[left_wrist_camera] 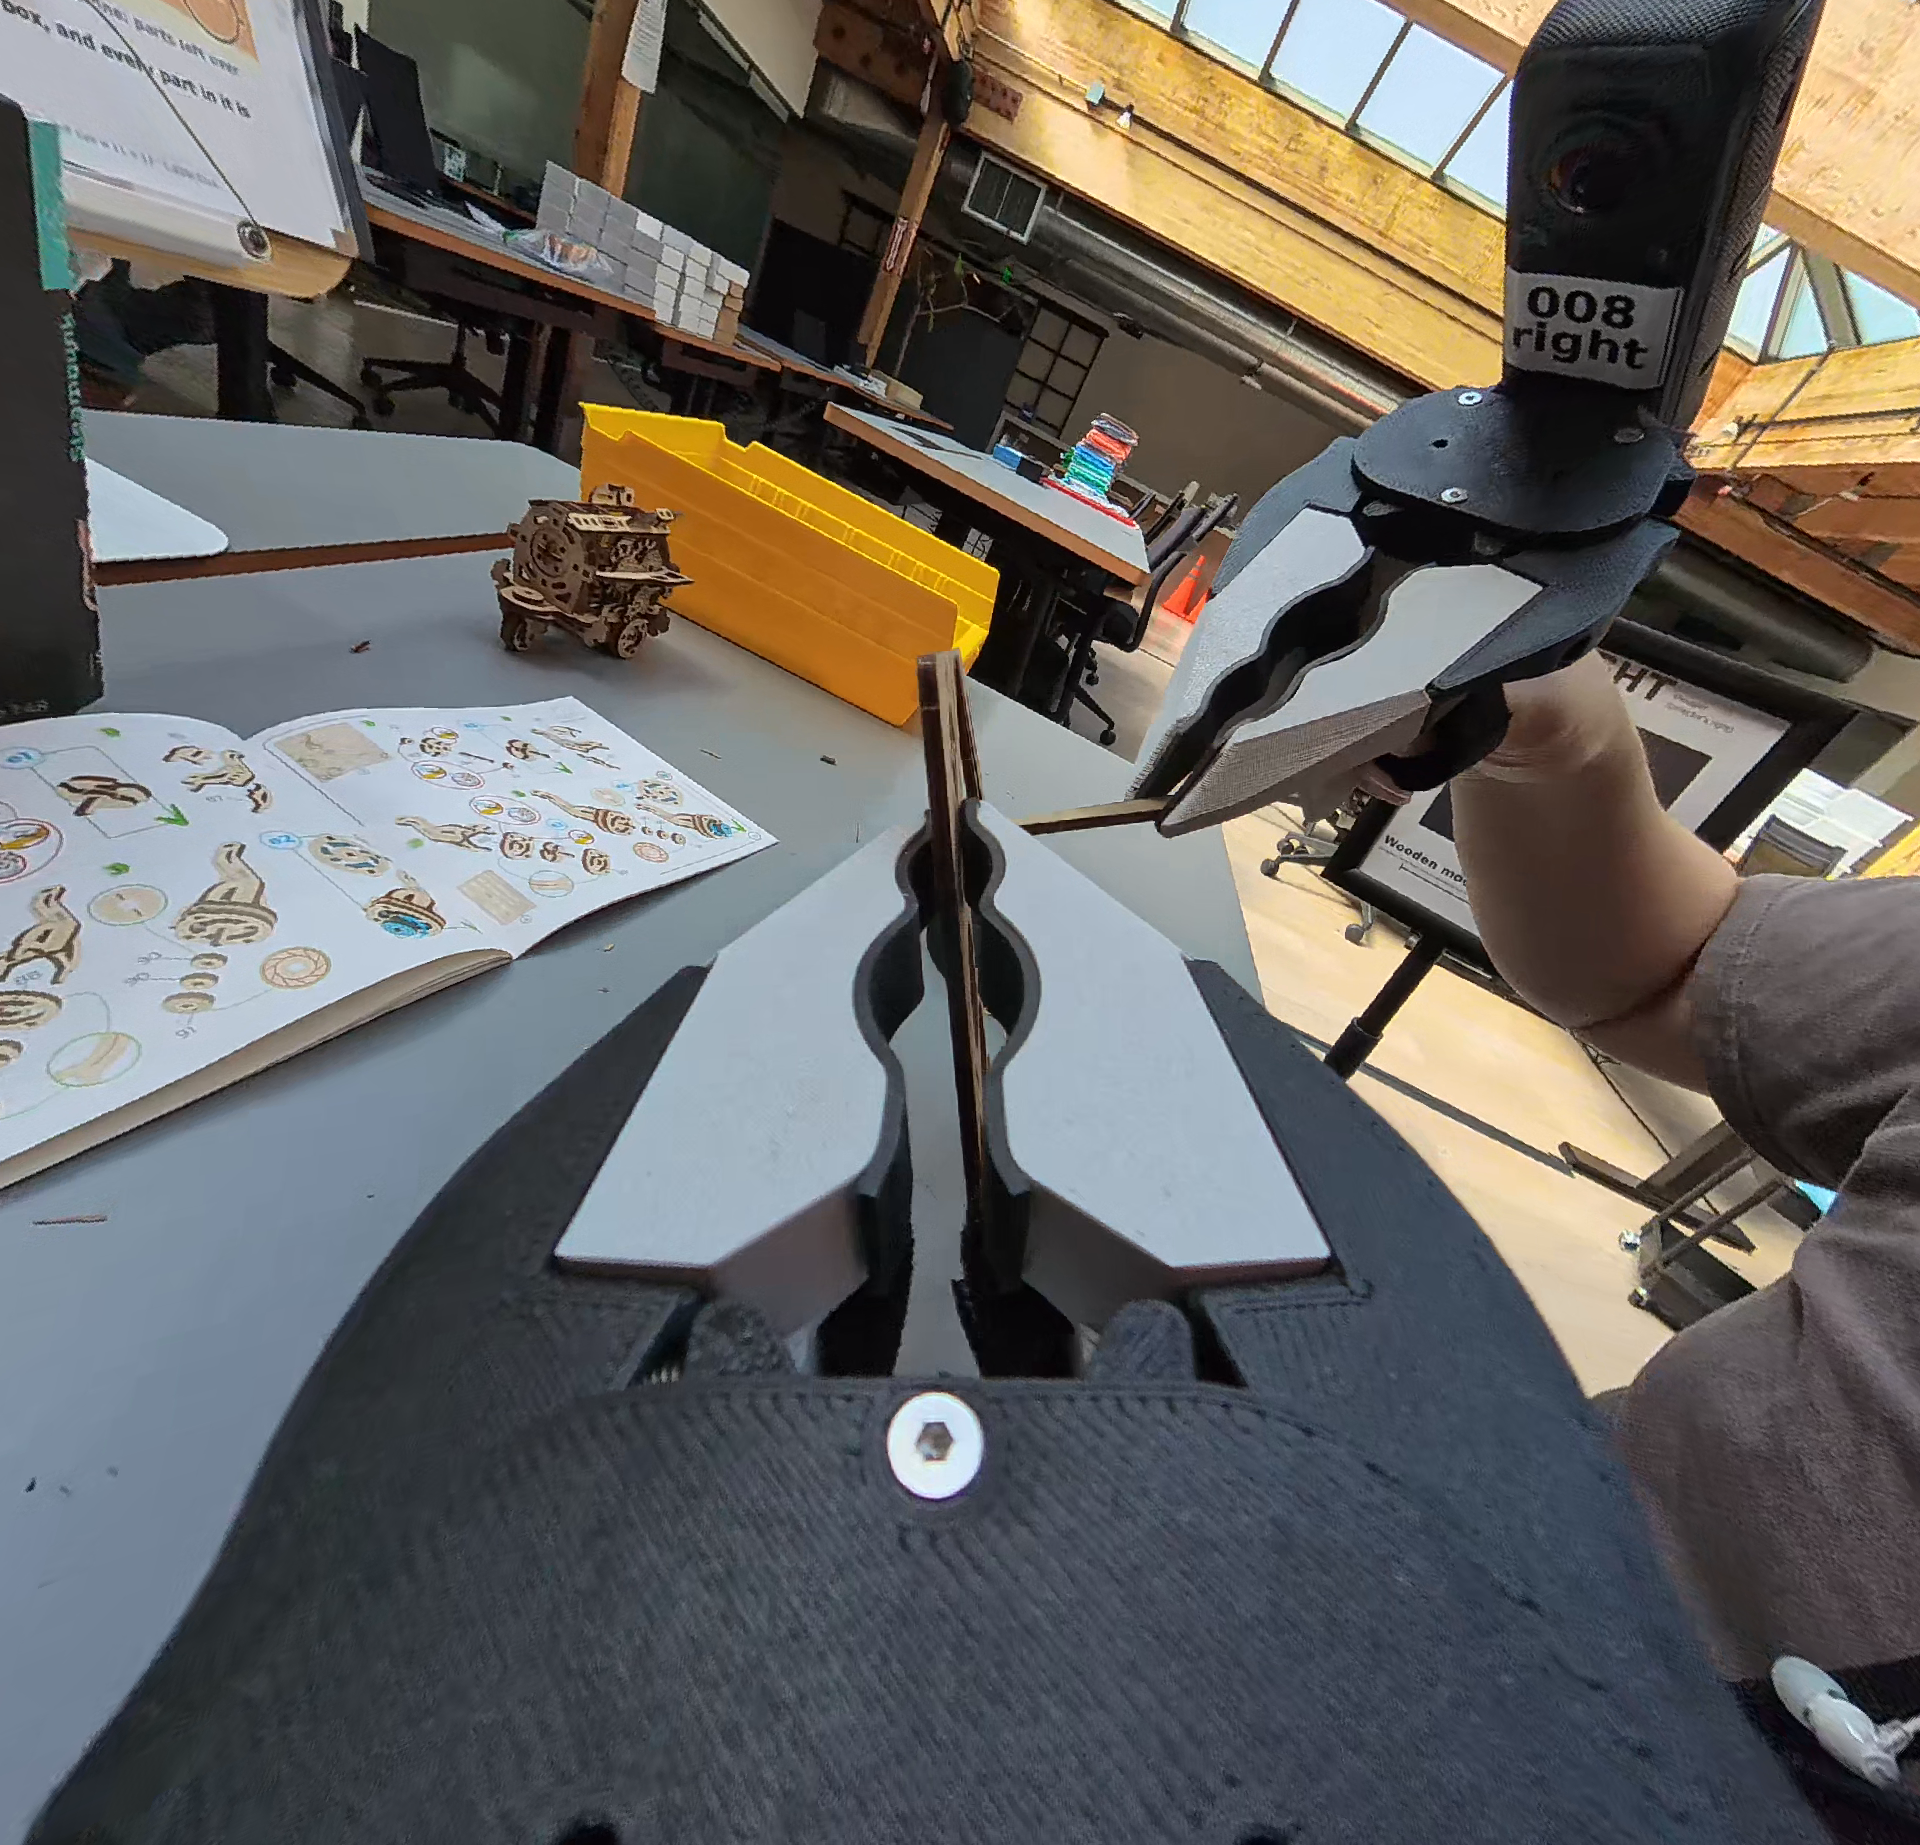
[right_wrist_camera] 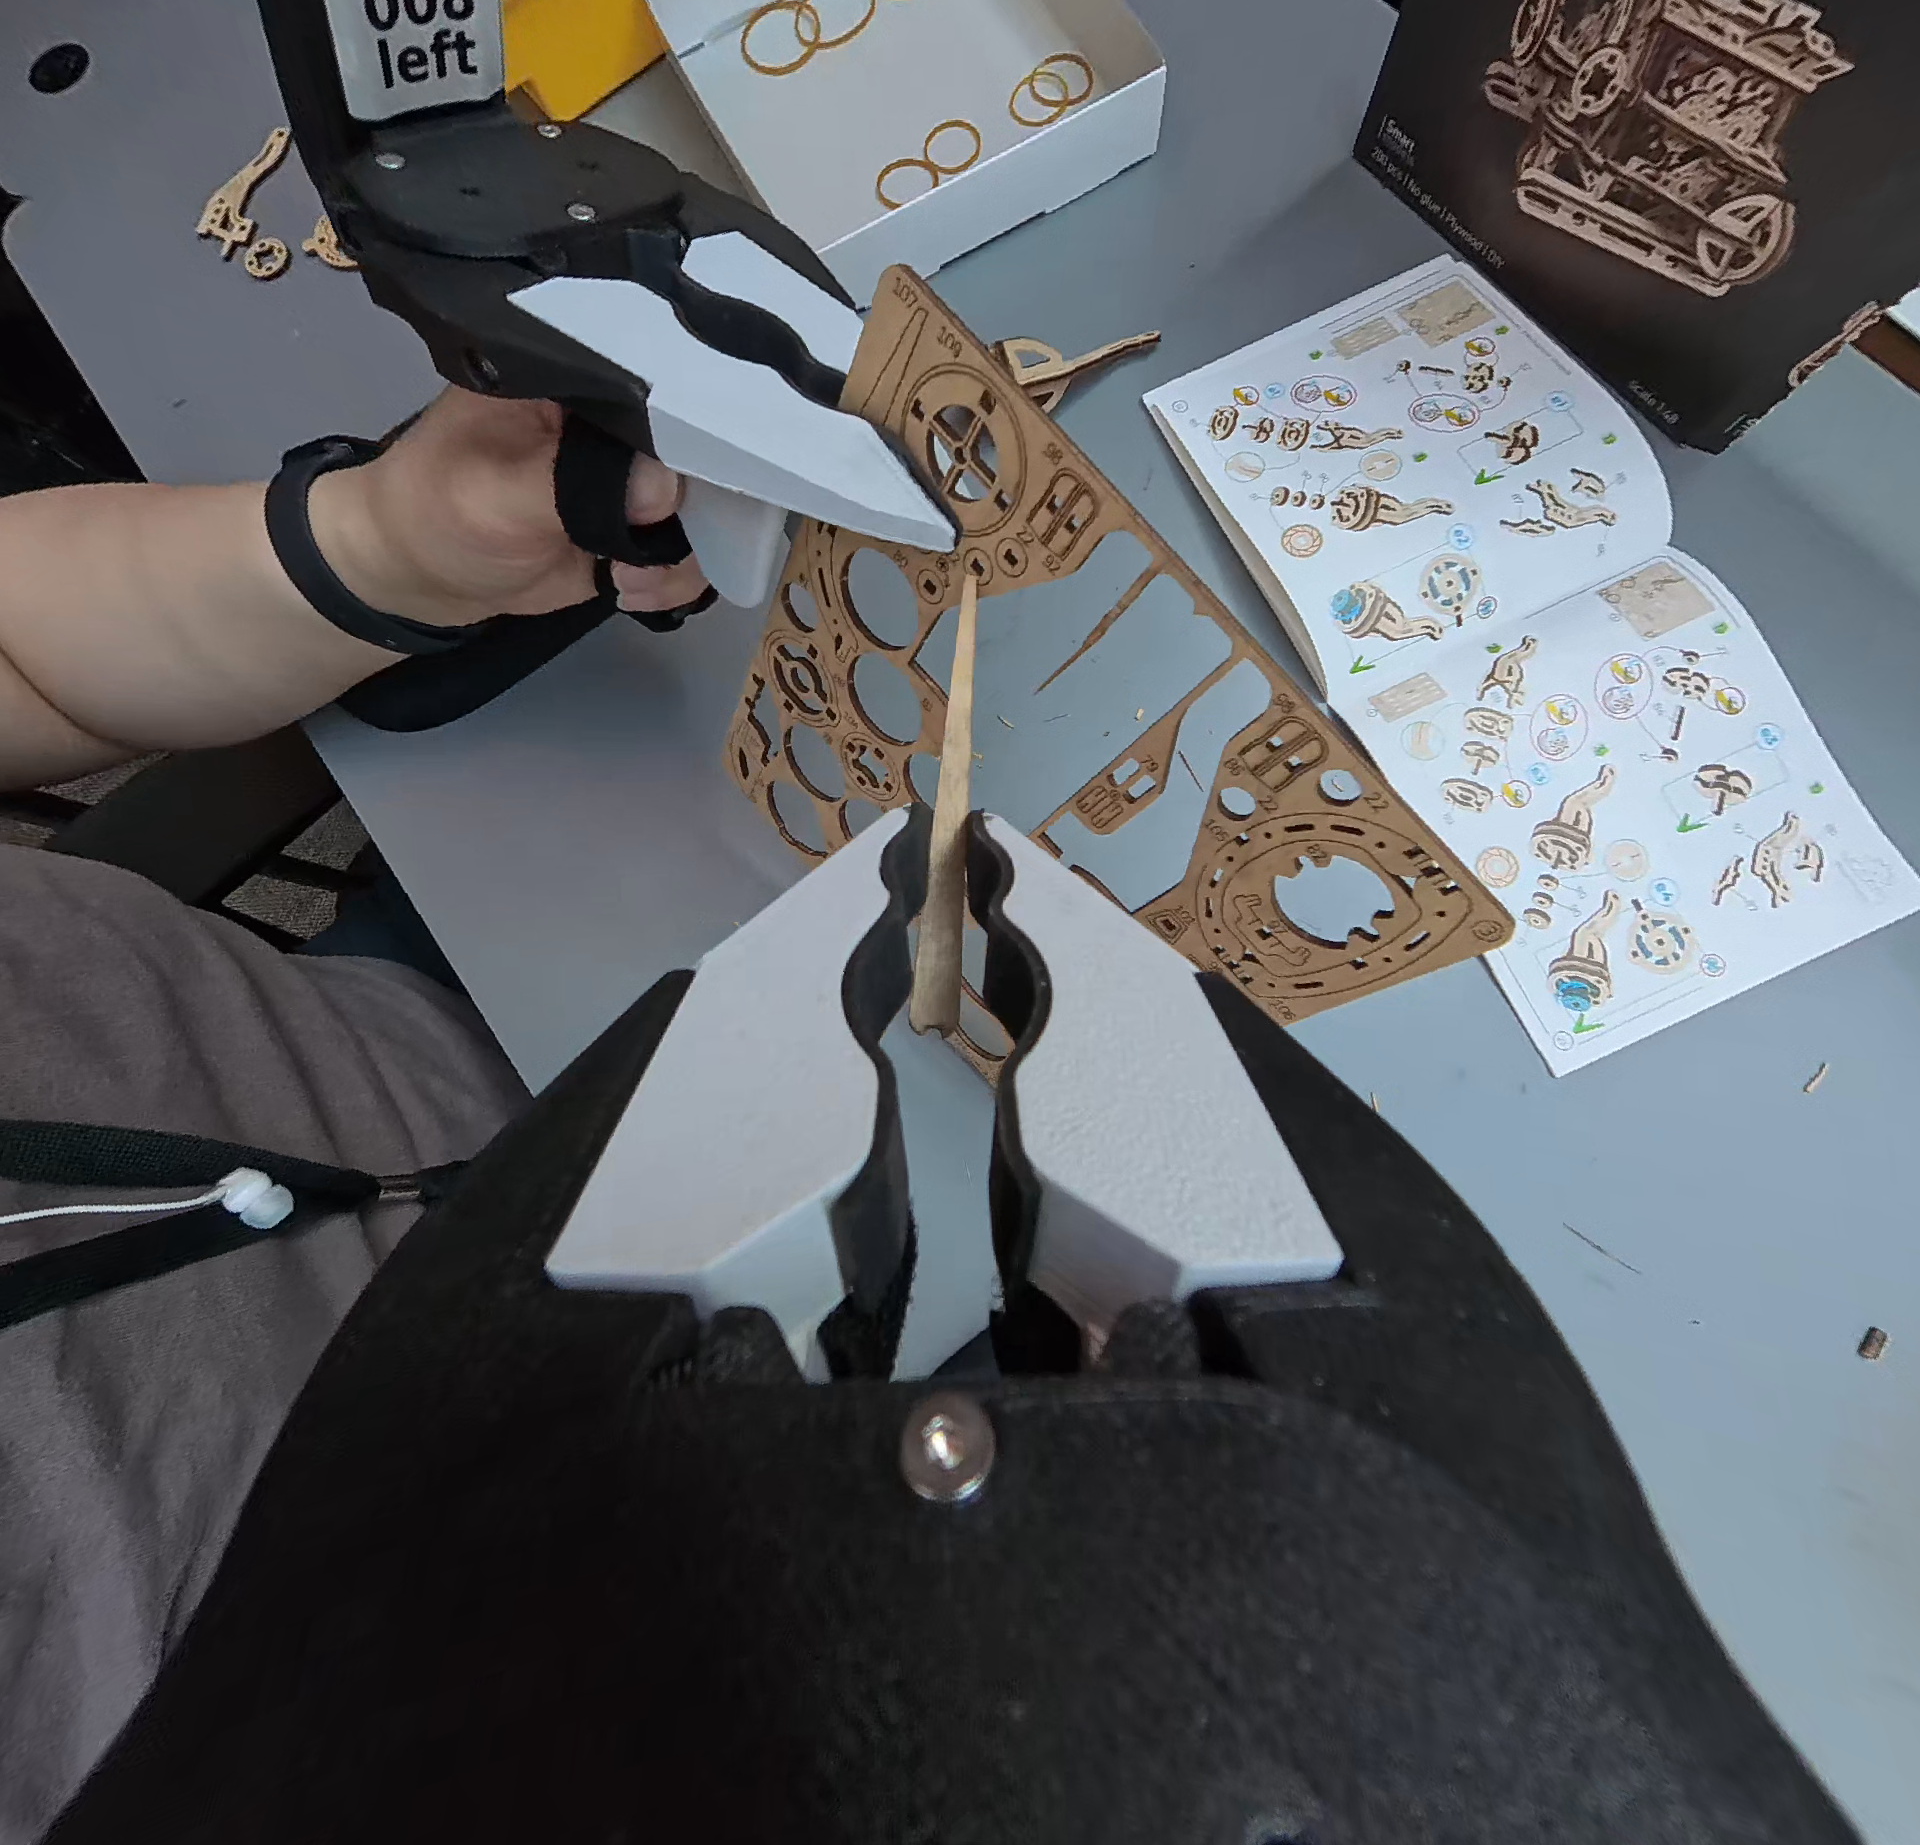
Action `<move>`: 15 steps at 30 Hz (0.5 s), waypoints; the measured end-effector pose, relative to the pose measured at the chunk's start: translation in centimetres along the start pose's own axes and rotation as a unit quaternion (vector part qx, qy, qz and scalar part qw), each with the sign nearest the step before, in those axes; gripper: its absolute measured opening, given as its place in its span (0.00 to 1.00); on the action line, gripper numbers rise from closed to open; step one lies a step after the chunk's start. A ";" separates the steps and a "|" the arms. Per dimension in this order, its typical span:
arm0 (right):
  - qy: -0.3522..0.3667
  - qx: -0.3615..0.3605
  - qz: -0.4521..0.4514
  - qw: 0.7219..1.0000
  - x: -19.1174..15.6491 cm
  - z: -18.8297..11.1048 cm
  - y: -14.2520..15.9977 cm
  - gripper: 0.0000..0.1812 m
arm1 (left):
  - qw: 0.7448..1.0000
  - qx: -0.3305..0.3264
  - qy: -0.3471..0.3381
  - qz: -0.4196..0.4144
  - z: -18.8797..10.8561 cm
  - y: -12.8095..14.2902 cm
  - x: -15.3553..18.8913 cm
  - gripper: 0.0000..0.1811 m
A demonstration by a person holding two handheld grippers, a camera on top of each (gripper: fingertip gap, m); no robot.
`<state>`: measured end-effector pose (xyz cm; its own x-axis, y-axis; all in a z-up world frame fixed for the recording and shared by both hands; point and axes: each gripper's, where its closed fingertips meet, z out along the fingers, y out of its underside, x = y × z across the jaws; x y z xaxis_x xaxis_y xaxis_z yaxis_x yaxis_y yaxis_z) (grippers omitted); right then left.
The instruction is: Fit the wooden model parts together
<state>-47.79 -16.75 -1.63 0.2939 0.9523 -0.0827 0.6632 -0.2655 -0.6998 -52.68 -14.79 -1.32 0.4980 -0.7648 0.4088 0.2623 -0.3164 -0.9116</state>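
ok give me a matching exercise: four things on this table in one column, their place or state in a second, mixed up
1. plywood sheet
2. wooden stick
3. rubber bands
4. finished model

a. lying in the white box
b. standing beside the yellow bin
c. clamped in the left gripper
d. clamped in the right gripper, tip at the sheet

Pairs: 1-c, 2-d, 3-a, 4-b

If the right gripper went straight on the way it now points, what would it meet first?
Probably the plywood parts sheet held by the left gripper: the wooden stick in the right gripper already has its tip at the sheet, though contact is unclear.
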 end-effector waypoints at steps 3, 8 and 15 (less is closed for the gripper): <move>-0.002 0.002 0.012 1.000 -0.1 -0.3 0.1 0.03 | 1.000 0.007 -0.006 0.023 0.1 0.0 0.4 0.00; -0.012 0.002 0.018 1.000 -0.5 -0.4 0.0 0.03 | 0.998 0.013 -0.014 0.055 0.1 -0.2 0.9 0.00; -0.010 0.004 0.025 1.000 -0.4 -0.7 0.0 0.03 | 0.996 0.022 -0.019 0.080 0.0 -0.4 1.2 0.00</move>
<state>-47.46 -17.25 -1.08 0.3123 0.9407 -0.1324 0.6422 -0.3117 -0.7003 -52.18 -15.60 -0.40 0.5678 -0.7808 0.2608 0.2133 -0.1665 -0.9627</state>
